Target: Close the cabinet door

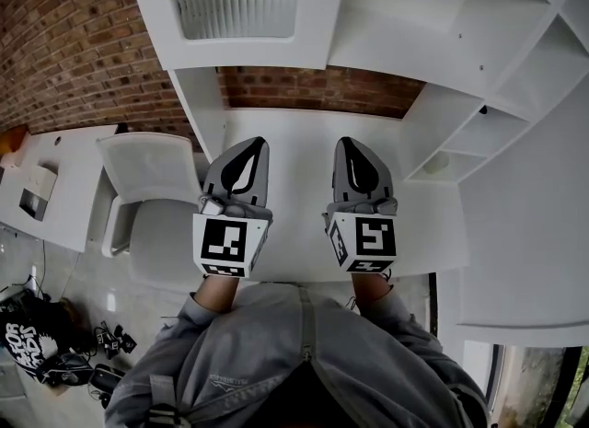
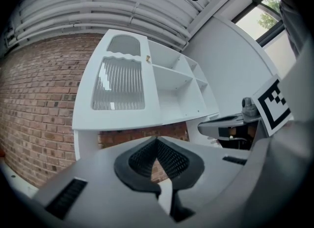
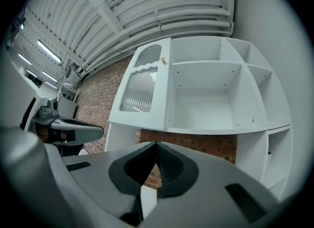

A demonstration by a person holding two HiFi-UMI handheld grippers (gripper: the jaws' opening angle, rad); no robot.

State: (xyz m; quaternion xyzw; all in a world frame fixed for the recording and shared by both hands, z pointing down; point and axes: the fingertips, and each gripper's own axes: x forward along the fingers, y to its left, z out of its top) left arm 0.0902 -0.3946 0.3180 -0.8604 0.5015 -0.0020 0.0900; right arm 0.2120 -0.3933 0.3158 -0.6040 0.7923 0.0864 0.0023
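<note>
A white wall cabinet (image 1: 414,12) hangs over a white desk (image 1: 304,205). Its door (image 1: 241,3), a white frame round ribbed glass, sits at the left end, beside open shelf compartments. The door (image 2: 120,85) carries a small knob near its right edge; the same door (image 3: 142,87) shows in the right gripper view. I cannot tell whether it is fully closed. My left gripper (image 1: 253,144) and right gripper (image 1: 348,144) hover side by side over the desk, well below the door and touching nothing. The left gripper (image 2: 157,139) and right gripper (image 3: 156,144) are both shut and empty.
A white chair (image 1: 152,187) stands left of the desk, with another white table (image 1: 55,187) beyond it. Open shelves (image 1: 488,132) run down the right side. A brick wall (image 1: 83,40) lies behind. Bags and cables (image 1: 64,343) litter the floor at lower left.
</note>
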